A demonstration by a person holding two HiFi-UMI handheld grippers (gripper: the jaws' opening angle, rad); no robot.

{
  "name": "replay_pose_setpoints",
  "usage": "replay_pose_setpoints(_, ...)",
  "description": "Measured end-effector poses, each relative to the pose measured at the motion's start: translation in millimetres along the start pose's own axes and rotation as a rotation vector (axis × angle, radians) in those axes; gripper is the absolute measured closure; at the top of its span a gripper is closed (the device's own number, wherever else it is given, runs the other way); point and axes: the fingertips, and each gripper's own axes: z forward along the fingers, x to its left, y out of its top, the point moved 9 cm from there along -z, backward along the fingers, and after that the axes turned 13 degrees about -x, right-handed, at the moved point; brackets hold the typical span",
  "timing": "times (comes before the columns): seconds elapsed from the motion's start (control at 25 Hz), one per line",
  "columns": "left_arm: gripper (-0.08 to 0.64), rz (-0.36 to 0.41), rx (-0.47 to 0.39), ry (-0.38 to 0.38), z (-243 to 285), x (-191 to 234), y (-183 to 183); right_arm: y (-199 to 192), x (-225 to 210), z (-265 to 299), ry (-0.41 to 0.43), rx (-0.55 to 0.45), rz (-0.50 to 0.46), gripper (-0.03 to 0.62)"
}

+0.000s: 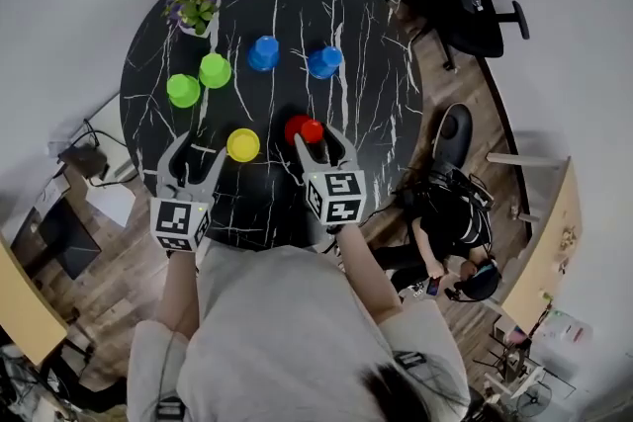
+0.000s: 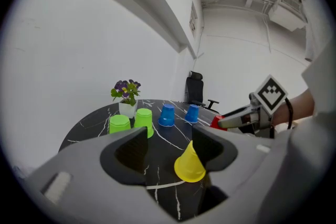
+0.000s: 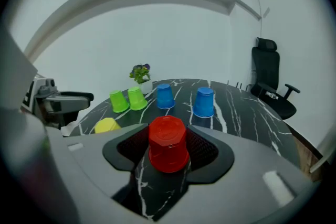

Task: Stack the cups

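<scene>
Right gripper (image 1: pixel 321 144) of yours stands wide, the inverted red cup (image 3: pixel 167 143) on the bench (image 3: pixel 236 113) between its jaws, both pads close beside it. Your left gripper (image 2: pixel 169 136) is wide too, holding nothing; the yellow cup (image 2: pixel 189 165) sits just ahead, by its right jaw.

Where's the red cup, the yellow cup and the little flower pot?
red cup (image 3: pixel 168 150): right gripper view, on its side wall.
yellow cup (image 1: pixel 242 144): head view, on its middle, seen from above.
flower pot (image 2: pixel 127 108): left gripper view, on the white pot's front.
</scene>
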Motion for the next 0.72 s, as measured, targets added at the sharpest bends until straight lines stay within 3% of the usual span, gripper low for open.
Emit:
replay_pose_setpoints(0.24,0.262,-0.001,-0.004,0.02,-9.4,1.9,-0.5,-14.3,40.0,-2.1,0.109,0.049,-0.028,0.368)
replay_pose_setpoints(0.72,0.248,0.029,-0.003,0.085,-5.4,30.4,-1.0,-25.6,58.2,5.1,0.157,0.111,-0.087,0.365)
